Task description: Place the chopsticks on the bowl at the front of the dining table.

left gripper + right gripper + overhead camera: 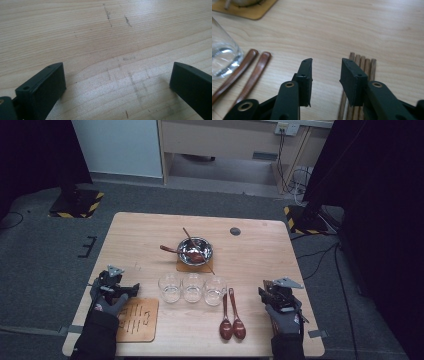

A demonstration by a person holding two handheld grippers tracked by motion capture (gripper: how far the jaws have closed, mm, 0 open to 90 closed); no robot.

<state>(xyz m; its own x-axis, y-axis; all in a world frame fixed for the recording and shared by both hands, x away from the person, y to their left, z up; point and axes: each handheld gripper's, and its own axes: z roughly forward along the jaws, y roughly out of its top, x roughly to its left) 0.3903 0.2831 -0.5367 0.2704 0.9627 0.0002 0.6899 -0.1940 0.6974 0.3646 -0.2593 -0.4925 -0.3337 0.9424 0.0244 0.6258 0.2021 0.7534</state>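
Observation:
My right gripper [327,62] hangs low over the table with its jaws a short way apart and nothing between them. Several wooden chopsticks [362,63] lie side by side just beyond and under its right jaw. Two brown spoon handles [252,66] lie to its left, next to a clear glass [222,56]. In the high view the right gripper [272,289] is at the table's near right. My left gripper [120,287] rests at the near left. Its jaws [117,72] stand wide open over bare scratched wood.
A metal bowl [195,251] with wooden spoons in it sits on a cork coaster [183,267] mid-table. Three glasses [192,287] stand in a row before it, with two brown spoons [231,320] to their right. A slotted wooden mat [137,320] lies beside my left hand.

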